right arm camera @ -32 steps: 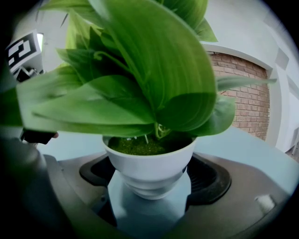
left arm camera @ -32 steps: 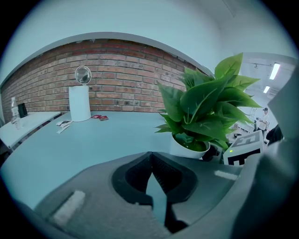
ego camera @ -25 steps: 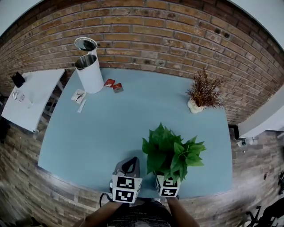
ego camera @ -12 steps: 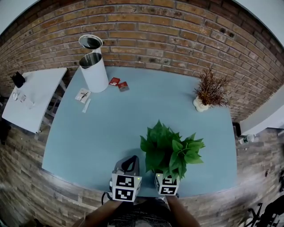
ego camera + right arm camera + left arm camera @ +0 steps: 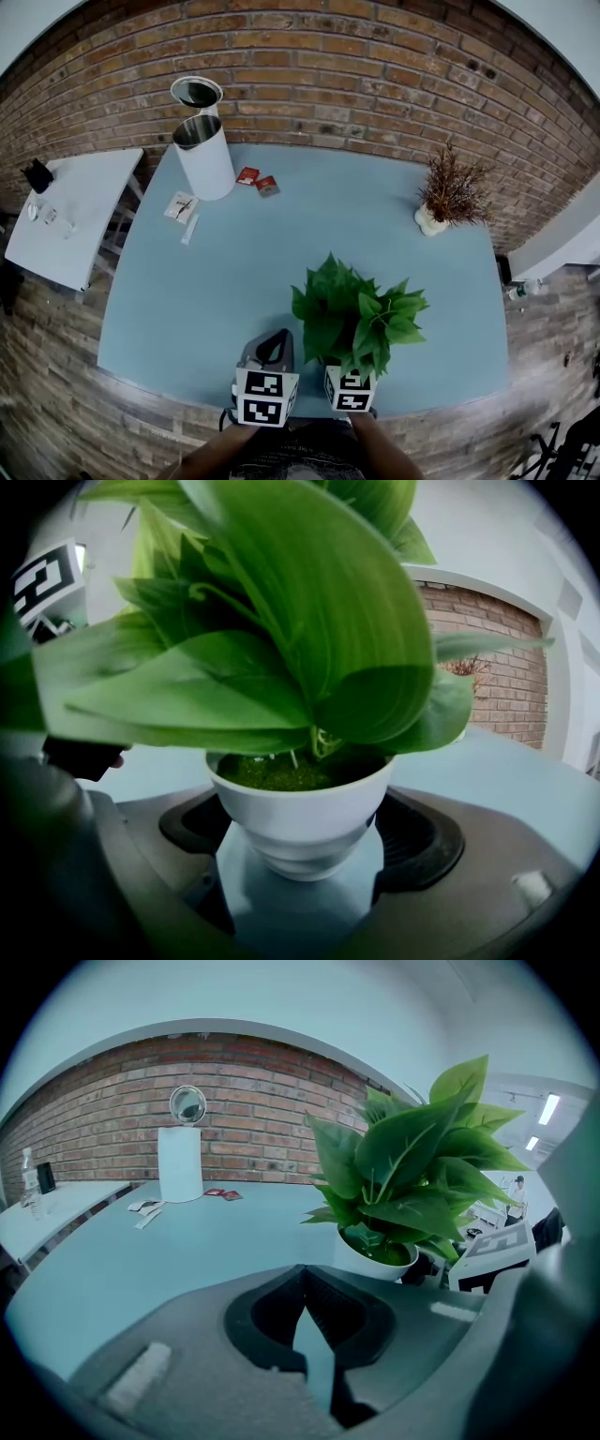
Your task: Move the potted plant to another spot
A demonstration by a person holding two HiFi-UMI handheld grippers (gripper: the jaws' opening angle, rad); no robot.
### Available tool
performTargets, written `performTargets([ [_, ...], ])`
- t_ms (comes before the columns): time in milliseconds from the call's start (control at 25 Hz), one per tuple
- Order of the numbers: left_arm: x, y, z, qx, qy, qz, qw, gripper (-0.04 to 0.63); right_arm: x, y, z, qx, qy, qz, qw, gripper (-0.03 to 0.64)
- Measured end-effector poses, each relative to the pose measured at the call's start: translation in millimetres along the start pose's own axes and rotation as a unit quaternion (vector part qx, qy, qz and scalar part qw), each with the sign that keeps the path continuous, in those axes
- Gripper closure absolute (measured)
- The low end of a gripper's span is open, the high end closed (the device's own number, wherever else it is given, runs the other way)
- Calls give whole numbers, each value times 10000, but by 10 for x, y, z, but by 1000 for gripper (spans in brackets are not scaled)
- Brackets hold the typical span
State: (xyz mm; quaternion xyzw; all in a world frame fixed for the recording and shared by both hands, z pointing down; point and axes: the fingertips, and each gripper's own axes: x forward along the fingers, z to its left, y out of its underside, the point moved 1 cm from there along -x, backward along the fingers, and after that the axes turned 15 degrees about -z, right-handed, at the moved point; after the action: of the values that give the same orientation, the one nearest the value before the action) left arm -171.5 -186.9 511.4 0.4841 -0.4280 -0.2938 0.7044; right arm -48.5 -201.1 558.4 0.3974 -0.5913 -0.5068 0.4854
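At the near edge of the blue table [image 5: 234,272], the leafy potted plant [image 5: 356,319] sits between the jaws of the right gripper [image 5: 305,841], which clasp its white pot. Just beside it, the left gripper [image 5: 305,1279] is clenched on nothing.

The blue table [image 5: 281,253] carries a white bin [image 5: 206,157] at its far left, two red packets [image 5: 258,181] just beside it, and a dried plant [image 5: 450,192] far right.

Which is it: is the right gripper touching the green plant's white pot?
Touching. In the right gripper view, the jaws of the right gripper press on both sides of the white pot.
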Motion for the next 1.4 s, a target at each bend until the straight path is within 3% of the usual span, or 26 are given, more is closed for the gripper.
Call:
performTargets([
  [600, -79, -31, 534, 51, 74, -92, 9999, 594, 258, 9, 529, -56, -25, -45, 10000, 141],
  [1400, -388, -77, 963, 14, -156, -44, 9999, 594, 397, -92, 1073, -15, -314, 5, 9995, 140],
])
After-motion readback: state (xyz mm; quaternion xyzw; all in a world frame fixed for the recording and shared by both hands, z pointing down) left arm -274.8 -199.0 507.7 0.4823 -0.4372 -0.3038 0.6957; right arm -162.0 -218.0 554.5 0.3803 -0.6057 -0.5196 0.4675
